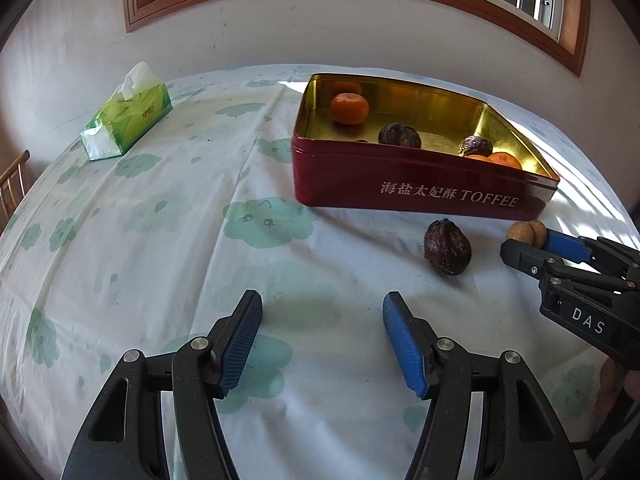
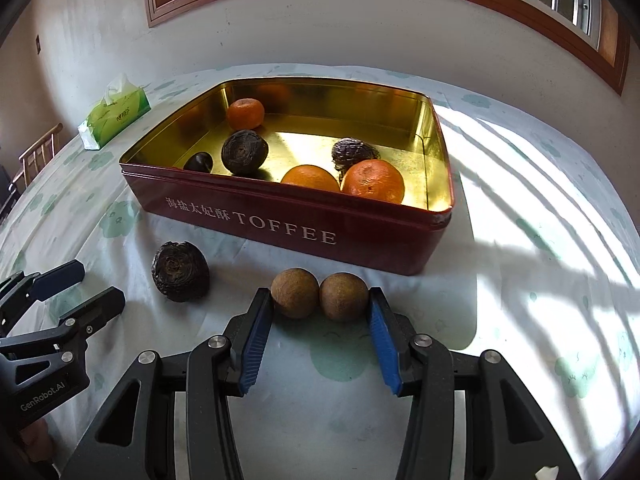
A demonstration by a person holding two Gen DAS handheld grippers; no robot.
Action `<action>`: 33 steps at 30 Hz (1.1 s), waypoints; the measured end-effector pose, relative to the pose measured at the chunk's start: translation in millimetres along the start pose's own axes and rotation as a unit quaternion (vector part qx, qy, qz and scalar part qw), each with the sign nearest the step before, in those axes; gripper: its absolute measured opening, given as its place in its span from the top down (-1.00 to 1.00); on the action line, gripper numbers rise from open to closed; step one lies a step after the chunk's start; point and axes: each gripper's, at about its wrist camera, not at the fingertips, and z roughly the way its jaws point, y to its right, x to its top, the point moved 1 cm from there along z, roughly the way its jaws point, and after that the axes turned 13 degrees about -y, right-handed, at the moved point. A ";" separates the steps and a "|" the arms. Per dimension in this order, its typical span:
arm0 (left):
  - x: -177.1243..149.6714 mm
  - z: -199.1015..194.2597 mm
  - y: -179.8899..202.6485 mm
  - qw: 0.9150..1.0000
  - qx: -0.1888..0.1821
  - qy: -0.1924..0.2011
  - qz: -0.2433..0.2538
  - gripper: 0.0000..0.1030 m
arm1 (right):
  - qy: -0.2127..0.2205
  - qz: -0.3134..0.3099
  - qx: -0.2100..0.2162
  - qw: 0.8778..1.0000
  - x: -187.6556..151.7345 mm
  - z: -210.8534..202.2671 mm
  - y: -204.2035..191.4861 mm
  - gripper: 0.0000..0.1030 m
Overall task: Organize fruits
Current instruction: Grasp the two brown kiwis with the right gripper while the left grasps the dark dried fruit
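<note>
Under a wood-framed window, my counter (image 1: 160, 240) wears a white cloth with green clouds. The red tin (image 2: 304, 236), lettered "TOFFEE", holds tangerines and wrinkled dark fruits on gold metal. My right tongs (image 2: 320, 308) pinch two round tan fruits (image 2: 320, 294) beside it. My left tongs (image 1: 322, 312) gape, empty. One dark wrinkled fruit (image 1: 447, 246) lies loose.

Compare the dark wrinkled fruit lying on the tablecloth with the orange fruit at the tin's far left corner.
The dark wrinkled fruit is blackish-brown and shrivelled; the orange fruit is bright and smooth-skinned. The dark one lies outside the red toffee tin, on the tablecloth in front of it; the orange one sits inside, near the back wall. The dark one is close beside the left gripper; the orange one is far from both grippers. Both are roundish and neither is held.
</note>
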 end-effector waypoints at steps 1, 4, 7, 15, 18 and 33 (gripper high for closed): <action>0.1 0.0 4.3 1.000 -0.005 -0.001 0.003 -0.24 | 0.000 0.006 -0.001 1.000 -1.7 -1.0 5.0 0.13; 0.8 0.2 16.2 1.000 -0.015 -0.003 0.011 -0.24 | 0.001 0.020 -0.005 1.000 -7.1 -3.8 20.5 0.13; 1.3 0.1 26.7 1.000 -0.019 -0.003 0.020 -0.24 | 0.002 0.033 -0.011 0.999 -12.1 -6.3 33.6 0.13; 3.5 -0.1 48.6 0.999 -0.029 -0.002 0.039 -0.24 | 0.004 0.064 -0.023 0.998 -21.3 -11.6 62.4 0.13; 7.1 0.8 55.8 0.999 -0.030 0.000 0.043 -0.24 | 0.005 0.069 -0.019 0.997 -21.6 -12.1 65.8 0.13; 34.0 19.1 60.1 1.000 -0.011 -0.007 0.026 -0.22 | 0.003 0.063 -0.028 0.998 -21.4 -10.7 62.1 0.11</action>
